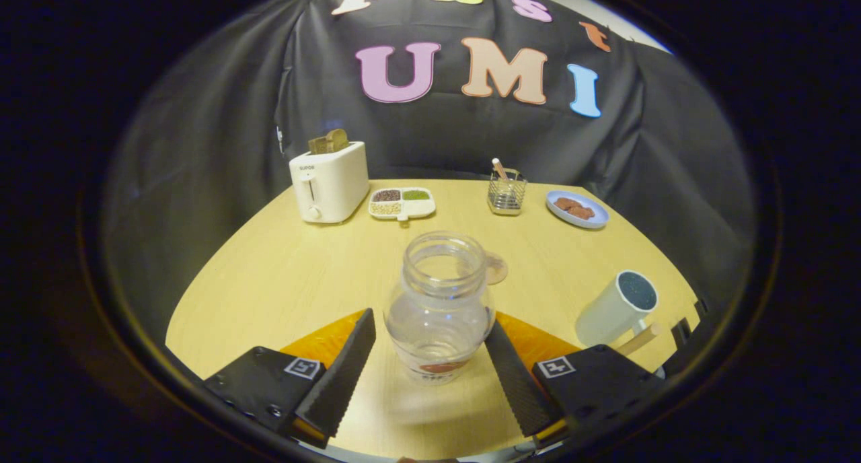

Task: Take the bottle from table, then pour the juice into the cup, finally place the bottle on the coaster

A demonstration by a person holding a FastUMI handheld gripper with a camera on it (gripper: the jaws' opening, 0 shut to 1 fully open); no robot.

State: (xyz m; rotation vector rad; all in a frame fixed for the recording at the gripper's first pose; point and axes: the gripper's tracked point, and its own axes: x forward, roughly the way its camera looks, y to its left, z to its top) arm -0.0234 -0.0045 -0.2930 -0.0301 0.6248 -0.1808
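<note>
A clear, uncapped bottle (438,308) stands upright on a pale wooden table (269,281), between the two black ridged fingers of the gripper (430,335). The fingers are spread; the right one meets the bottle's side, while the left stands just clear of it. Just beyond the bottle lies a round coaster (496,269) (partly hidden behind it). Ahead to the right sits a white cup (615,308). Farther off are a toaster (329,180) and a blue plate (577,209).
</note>
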